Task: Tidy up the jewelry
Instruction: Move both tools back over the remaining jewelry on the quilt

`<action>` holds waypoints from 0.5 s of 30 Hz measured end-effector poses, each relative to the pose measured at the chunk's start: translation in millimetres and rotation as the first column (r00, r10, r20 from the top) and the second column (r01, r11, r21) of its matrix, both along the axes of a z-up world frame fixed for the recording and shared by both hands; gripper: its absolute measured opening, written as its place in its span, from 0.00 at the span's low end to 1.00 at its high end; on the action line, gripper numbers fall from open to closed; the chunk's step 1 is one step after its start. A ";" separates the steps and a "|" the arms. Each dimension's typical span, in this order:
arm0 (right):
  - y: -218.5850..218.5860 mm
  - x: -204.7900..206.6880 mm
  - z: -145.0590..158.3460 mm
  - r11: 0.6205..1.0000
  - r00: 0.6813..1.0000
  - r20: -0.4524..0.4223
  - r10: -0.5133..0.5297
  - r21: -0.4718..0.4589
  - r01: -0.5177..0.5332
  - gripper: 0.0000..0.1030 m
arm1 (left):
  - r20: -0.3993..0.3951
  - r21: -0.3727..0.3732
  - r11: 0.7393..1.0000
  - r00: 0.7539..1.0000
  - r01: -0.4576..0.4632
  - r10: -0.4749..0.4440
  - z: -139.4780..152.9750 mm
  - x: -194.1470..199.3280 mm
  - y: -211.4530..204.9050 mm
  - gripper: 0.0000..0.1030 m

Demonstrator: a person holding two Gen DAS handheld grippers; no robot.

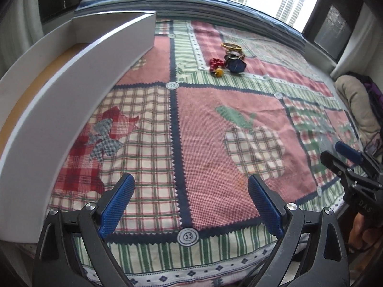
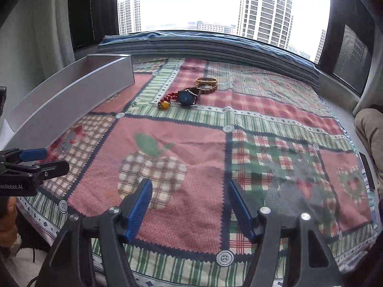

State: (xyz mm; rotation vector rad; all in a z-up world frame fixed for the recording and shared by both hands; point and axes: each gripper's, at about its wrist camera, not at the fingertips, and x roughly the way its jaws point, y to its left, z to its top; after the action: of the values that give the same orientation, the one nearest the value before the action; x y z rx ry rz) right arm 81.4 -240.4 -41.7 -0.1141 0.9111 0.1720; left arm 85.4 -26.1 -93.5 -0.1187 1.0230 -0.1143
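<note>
A small pile of jewelry lies far out on the patchwork cloth: a blue-faced watch (image 1: 236, 66) (image 2: 187, 97), a red bead bracelet (image 1: 216, 62) (image 2: 169, 97) with a yellow bead (image 1: 219, 72) (image 2: 164, 105), and gold beaded bangles (image 1: 231, 46) (image 2: 206, 81). A long white tray (image 1: 79, 88) (image 2: 71, 95) stands at the left. My left gripper (image 1: 190, 184) is open and empty above the near cloth. My right gripper (image 2: 190, 189) is open and empty, also near the front edge. Each gripper also shows in the other's view, the right one (image 1: 344, 153) and the left one (image 2: 45, 160).
The cloth (image 1: 203, 143) covers the table up to a blue-grey ledge (image 2: 215, 45) under the window. A beige cushion (image 1: 354, 105) lies at the right edge. A dark phone-like object (image 2: 366, 169) sits at the cloth's right border.
</note>
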 end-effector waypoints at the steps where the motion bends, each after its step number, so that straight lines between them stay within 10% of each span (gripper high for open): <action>1: -4.1 0.7 -0.5 1.000 1.000 -0.020 -0.004 0.022 0.004 0.65 | 0.002 0.003 1.000 1.000 0.002 -0.002 0.6 -0.7 -1.1 0.93; 15: -18.4 7.6 -5.0 0.996 0.998 -0.062 -0.030 0.086 0.035 0.65 | 0.010 0.020 0.999 0.999 -0.042 0.041 -0.2 2.9 5.8 0.93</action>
State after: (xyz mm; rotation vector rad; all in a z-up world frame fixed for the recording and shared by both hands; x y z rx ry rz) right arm 89.0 -258.8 -46.7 -0.0132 0.9635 0.1858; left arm 88.4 -20.3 -93.8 -0.1213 1.0112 -0.0669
